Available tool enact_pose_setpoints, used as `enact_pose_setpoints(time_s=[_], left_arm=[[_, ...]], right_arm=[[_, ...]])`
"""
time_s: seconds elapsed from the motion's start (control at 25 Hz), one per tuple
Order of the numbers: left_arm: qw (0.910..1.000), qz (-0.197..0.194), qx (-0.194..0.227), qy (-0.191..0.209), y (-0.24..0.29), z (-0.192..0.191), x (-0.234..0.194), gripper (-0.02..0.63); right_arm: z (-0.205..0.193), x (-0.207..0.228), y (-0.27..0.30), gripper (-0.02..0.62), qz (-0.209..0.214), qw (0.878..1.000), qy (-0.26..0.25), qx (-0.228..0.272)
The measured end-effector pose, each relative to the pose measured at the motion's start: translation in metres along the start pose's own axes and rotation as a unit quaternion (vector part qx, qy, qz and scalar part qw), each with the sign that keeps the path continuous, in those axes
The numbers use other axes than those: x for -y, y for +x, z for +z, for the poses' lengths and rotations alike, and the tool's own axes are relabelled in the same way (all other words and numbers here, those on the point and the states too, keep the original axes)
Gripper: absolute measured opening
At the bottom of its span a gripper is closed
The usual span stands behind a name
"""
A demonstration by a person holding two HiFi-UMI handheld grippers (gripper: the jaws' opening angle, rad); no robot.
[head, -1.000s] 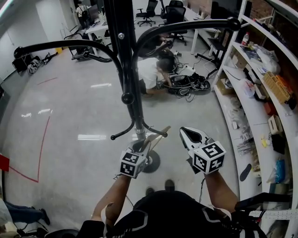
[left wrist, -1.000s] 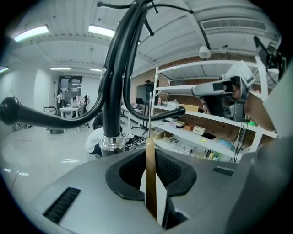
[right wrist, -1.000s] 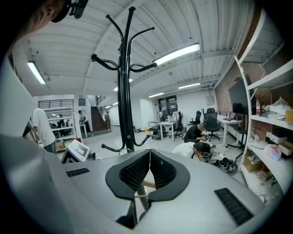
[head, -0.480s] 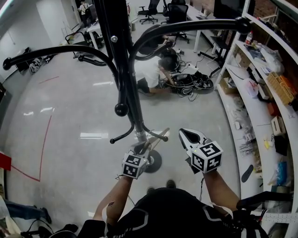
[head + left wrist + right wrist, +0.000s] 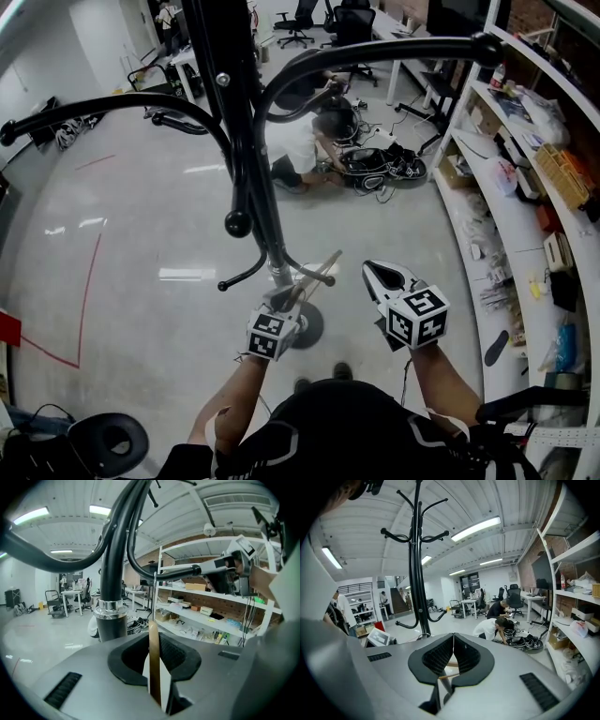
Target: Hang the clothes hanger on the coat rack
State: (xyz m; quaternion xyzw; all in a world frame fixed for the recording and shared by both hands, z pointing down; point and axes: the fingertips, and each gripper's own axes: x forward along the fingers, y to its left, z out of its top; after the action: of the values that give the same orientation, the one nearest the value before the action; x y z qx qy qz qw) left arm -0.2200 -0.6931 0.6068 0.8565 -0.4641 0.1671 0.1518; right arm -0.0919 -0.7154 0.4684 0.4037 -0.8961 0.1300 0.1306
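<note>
The black coat rack [image 5: 234, 122] rises through the middle of the head view, its curved arms spreading left and right overhead. Its short lower hooks [image 5: 242, 276] sit just above my left gripper [image 5: 287, 298]. That gripper is shut on a wooden clothes hanger [image 5: 319, 268], which slants up to the right beside the pole's base. In the left gripper view the hanger's wood [image 5: 154, 667] stands edge-on between the jaws, with the rack pole [image 5: 111, 573] close ahead. My right gripper [image 5: 379, 272] is shut with nothing in it, a little right of the hanger. The rack [image 5: 415, 573] stands left of it.
White shelves [image 5: 525, 187] full of small items run down the right side. A person [image 5: 300, 145] crouches on the floor by a heap of cables [image 5: 380, 167] beyond the rack. Desks and office chairs [image 5: 352, 28] stand farther back. A round black object [image 5: 108, 441] lies bottom left.
The rack's pole and arms have slid left and up in the head view. A round black object has come into view bottom left. Both grippers have stayed almost in place.
</note>
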Motion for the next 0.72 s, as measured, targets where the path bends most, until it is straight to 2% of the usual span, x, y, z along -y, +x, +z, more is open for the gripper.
enact_pose_setpoints(time_s=[0.48, 0.72], left_arm=[[0.9999, -0.002, -0.006, 0.015, 0.006, -0.003, -0.004, 0.052], [0.9998, -0.003, 0.009, 0.019, 0.003, 0.007, -0.001, 0.054]], right_arm=[[-0.003, 0.000, -0.003, 0.008, -0.001, 1.000, -0.006, 0.002], [0.003, 0.000, -0.011, 0.008, -0.003, 1.000, -0.003, 0.007]])
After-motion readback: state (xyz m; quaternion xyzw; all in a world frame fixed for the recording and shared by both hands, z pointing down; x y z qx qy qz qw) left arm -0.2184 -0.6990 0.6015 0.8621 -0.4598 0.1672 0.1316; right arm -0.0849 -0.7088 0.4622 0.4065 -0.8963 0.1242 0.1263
